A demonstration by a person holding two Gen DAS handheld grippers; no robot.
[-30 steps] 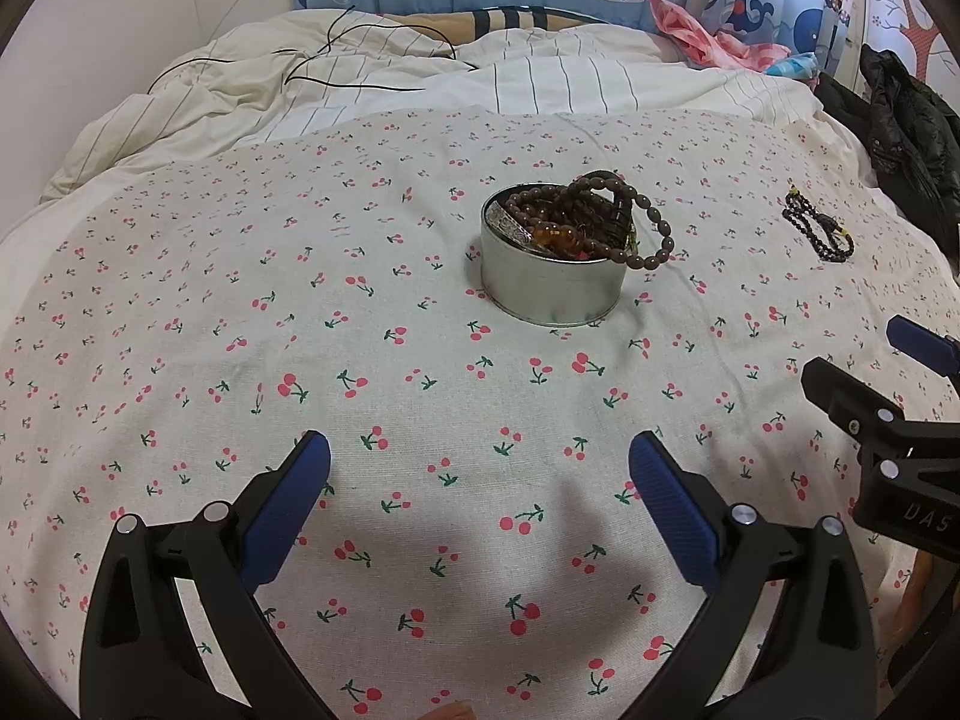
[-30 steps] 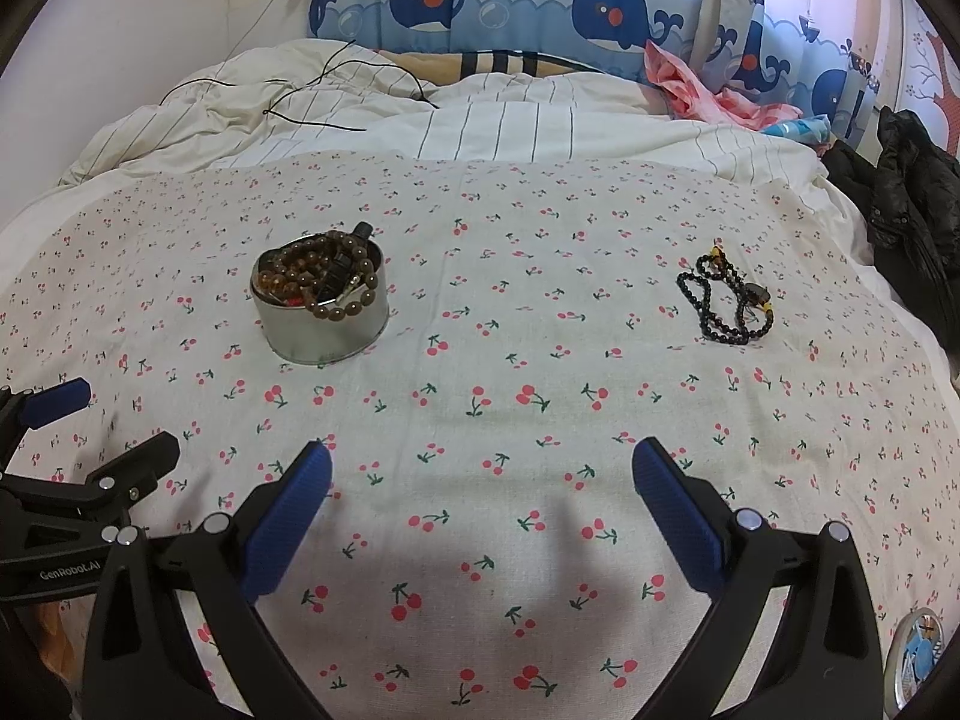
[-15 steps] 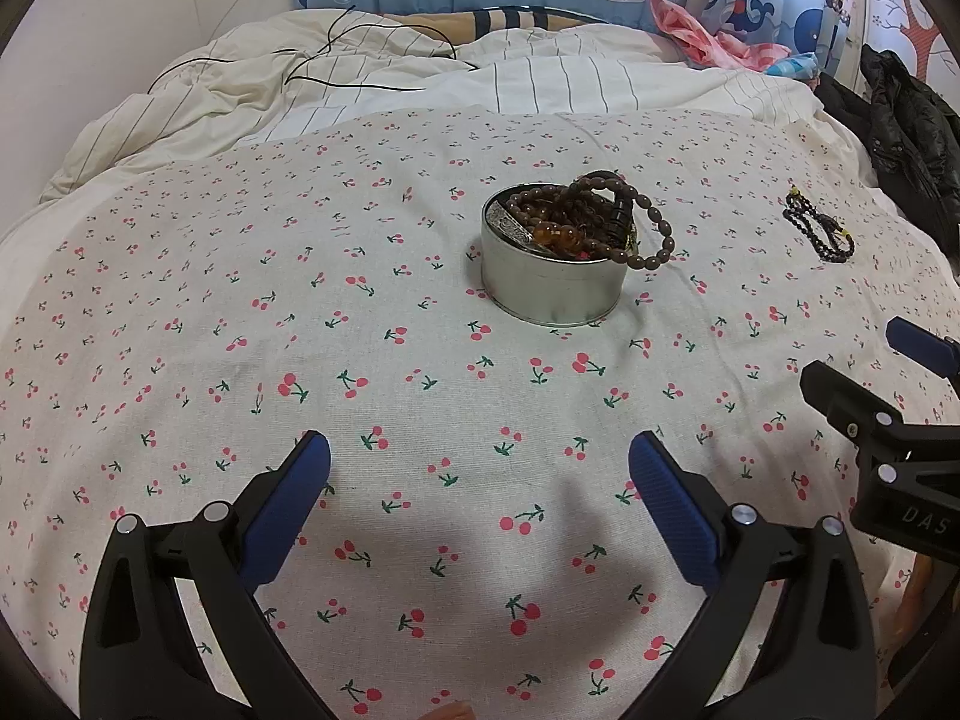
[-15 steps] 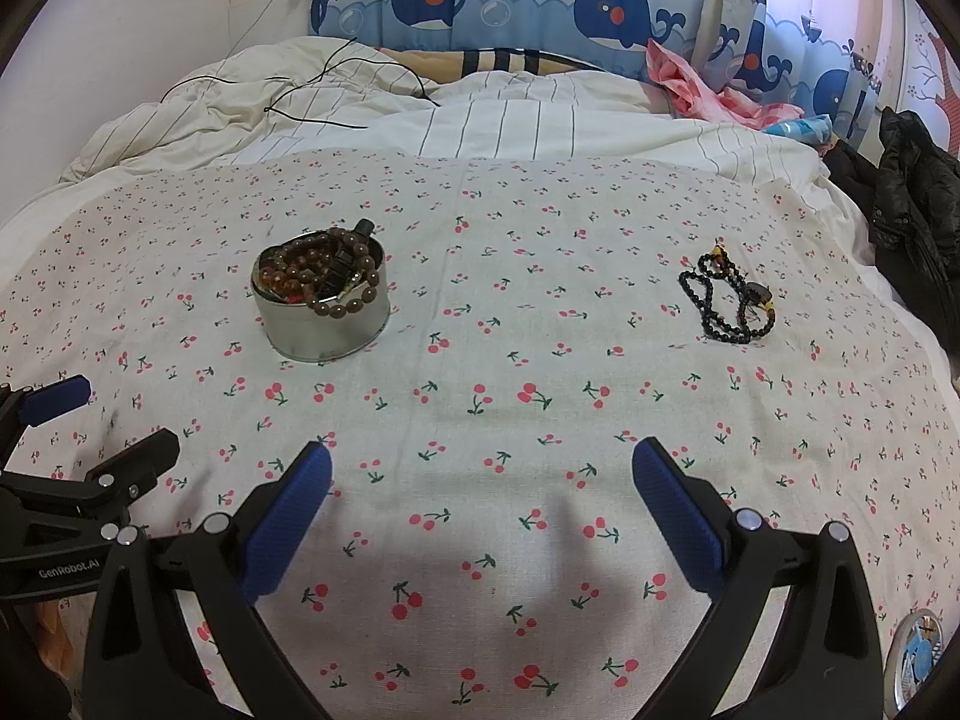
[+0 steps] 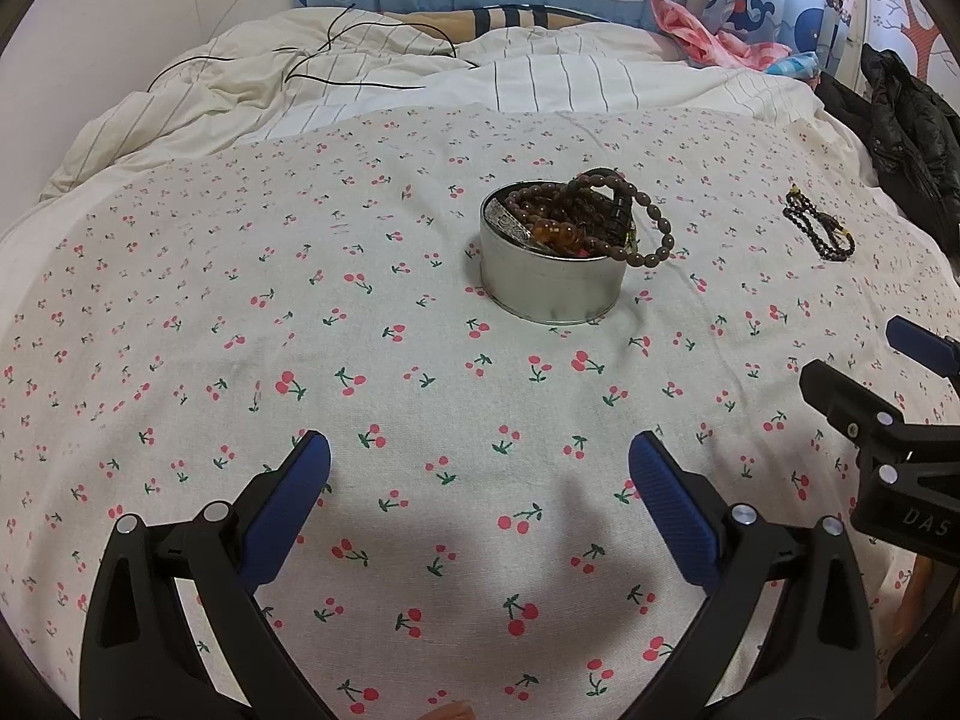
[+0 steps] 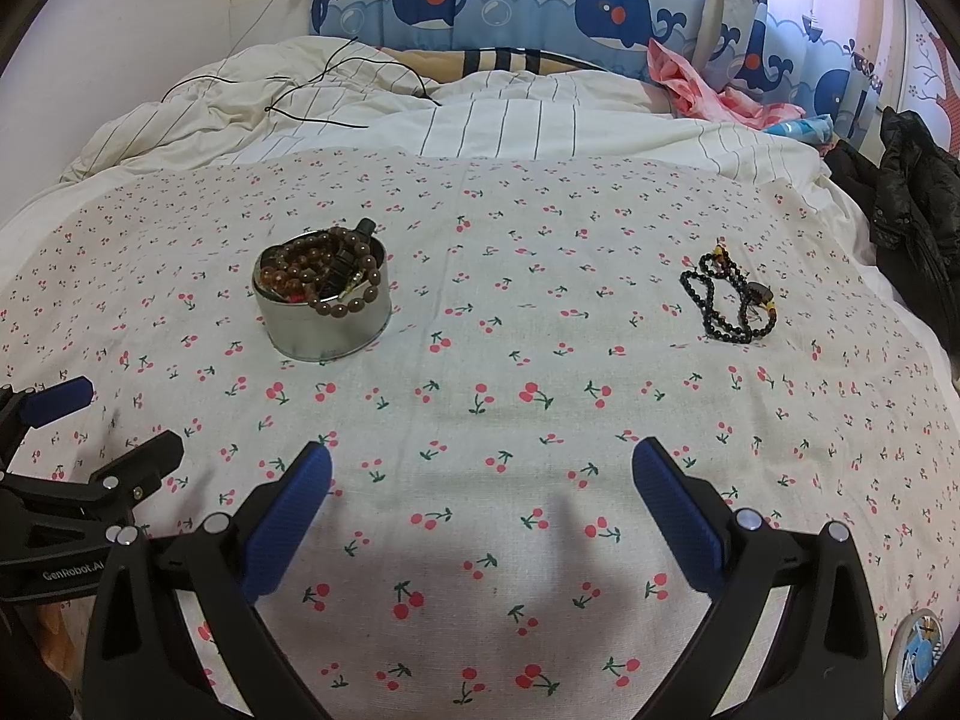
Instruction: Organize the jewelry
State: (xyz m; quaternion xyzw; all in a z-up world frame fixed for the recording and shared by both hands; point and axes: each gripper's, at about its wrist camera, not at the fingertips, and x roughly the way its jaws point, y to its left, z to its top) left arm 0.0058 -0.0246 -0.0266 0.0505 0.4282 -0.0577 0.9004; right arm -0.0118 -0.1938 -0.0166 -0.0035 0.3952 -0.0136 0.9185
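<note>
While both my left gripper [image 5: 479, 468] and right gripper [image 6: 482, 477] hover with jaws spread wide, empty, the black bead strand [image 6: 729, 302] lies on the bed [image 6: 540, 420]. Its long axis runs away from me, well right of the tin [image 6: 324, 315].

"DAS" – white letters on right gripper [image 5: 900, 396] body, cut off at edge. "GenRobot.AI" – white print on left gripper [image 6: 78, 438] body.
</note>
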